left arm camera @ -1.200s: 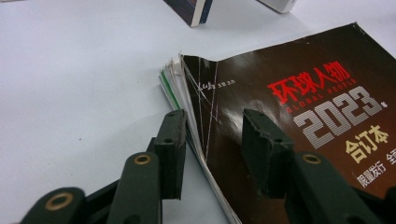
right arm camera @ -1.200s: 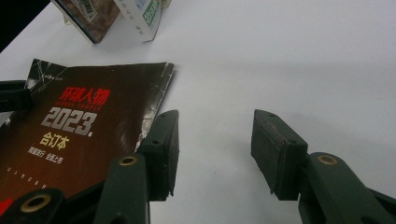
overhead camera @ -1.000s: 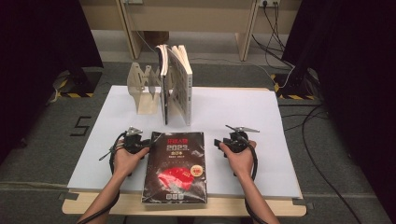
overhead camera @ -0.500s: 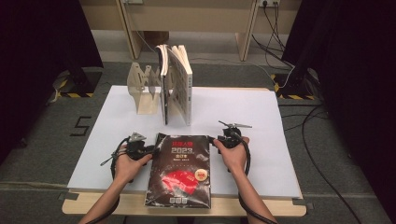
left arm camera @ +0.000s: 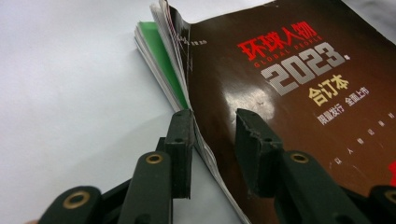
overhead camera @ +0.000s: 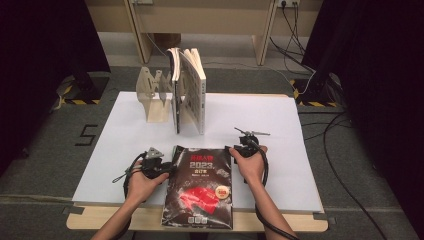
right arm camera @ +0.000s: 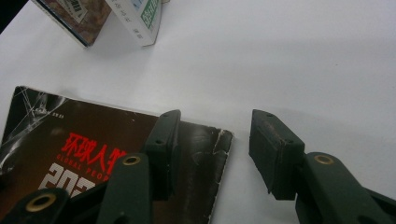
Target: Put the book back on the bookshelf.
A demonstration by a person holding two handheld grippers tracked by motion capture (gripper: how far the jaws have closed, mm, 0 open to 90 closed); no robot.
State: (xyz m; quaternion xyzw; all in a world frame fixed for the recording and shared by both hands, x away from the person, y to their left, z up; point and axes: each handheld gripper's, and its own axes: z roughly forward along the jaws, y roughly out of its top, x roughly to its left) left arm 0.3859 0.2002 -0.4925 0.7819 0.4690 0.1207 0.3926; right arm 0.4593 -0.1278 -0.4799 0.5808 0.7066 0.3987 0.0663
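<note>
Dark glossy magazine (overhead camera: 200, 187) on white desk (overhead camera: 300, 150): left tongs (left arm camera: 212, 123) open astride its spine edge; right tongs (right arm camera: 212, 135) open, closing slightly, straddling its far corner.

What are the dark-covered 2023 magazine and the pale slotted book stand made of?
Dark-covered 2023 magazine: paper with a glossy, probably laminated cover; it shows glare, creased corners and fanned page edges. Pale slotted book stand: looks like unfinished plywood or thin wood board, matte beige; grain too small to confirm.
</note>
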